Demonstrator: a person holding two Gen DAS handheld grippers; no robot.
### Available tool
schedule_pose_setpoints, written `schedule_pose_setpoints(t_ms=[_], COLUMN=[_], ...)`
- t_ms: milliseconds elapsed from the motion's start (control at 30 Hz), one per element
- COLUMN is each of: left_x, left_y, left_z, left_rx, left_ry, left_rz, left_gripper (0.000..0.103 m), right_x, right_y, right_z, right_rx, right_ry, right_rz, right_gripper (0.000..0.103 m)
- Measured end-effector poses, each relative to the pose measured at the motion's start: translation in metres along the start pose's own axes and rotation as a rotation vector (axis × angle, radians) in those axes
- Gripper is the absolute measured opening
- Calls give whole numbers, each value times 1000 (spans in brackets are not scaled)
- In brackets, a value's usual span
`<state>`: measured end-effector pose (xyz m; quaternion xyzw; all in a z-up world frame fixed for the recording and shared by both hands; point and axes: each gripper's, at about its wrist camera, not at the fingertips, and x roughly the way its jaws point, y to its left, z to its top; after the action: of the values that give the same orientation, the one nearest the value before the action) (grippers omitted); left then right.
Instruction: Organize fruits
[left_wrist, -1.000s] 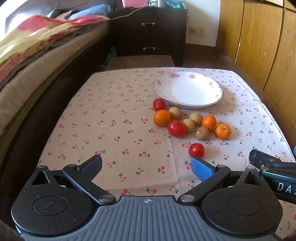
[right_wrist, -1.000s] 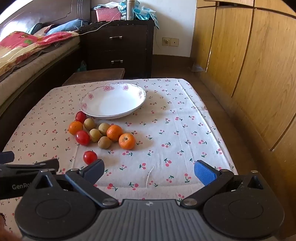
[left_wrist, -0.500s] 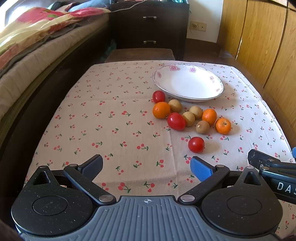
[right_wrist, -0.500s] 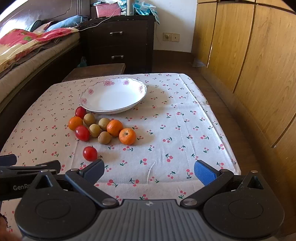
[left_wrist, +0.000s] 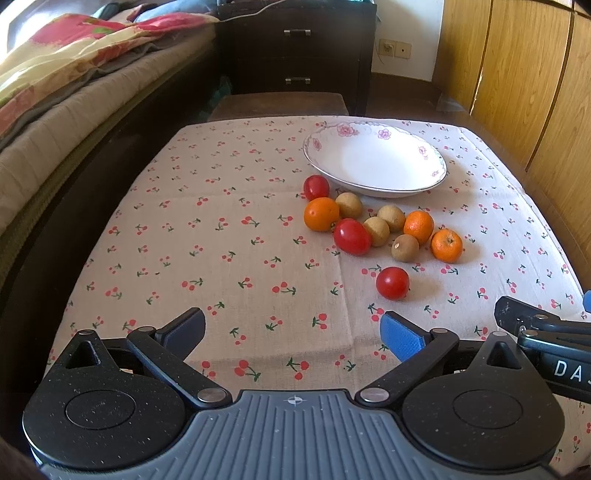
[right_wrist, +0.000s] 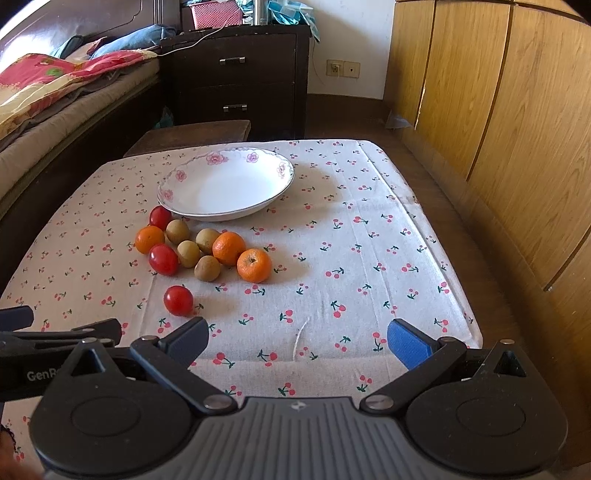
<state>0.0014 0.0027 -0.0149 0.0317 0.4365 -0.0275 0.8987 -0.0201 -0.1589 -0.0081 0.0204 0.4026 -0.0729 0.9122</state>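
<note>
Red and glossy, the lone tomato (left_wrist: 392, 283) looks soft and slippery, so pinch it lightly across its middle. It sits on the cherry-print tabletop (left_wrist: 221, 258), apart from the fruit cluster beside the empty bowl (left_wrist: 375, 162). Your left tool (left_wrist: 293, 330) and right tool (right_wrist: 297, 341) gape wide, holding nothing.

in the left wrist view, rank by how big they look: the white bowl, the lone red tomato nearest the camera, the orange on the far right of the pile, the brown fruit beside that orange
1. white bowl, by far.
2. and 3. lone red tomato and far-right orange: alike, and the tomato is nearer the camera, so no ranking.
4. brown fruit, slightly smaller.
</note>
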Motion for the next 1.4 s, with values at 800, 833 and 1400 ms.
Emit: schedule_pose_setpoints(t_ms=[800, 833, 1400], left_x=[1, 1, 1], left_y=[2, 2, 2], left_z=[0, 0, 1], left_rx=[-6, -6, -4], left_ry=[1, 1, 1], left_rz=[-1, -1, 2], left_gripper=[102, 102, 102], right_x=[6, 6, 7], right_y=[-2, -1, -2], right_z=[-2, -2, -3], right_rx=[14, 15, 26], right_ry=[31, 32, 42], right_rz=[9, 10, 21], right_gripper=[103, 102, 101])
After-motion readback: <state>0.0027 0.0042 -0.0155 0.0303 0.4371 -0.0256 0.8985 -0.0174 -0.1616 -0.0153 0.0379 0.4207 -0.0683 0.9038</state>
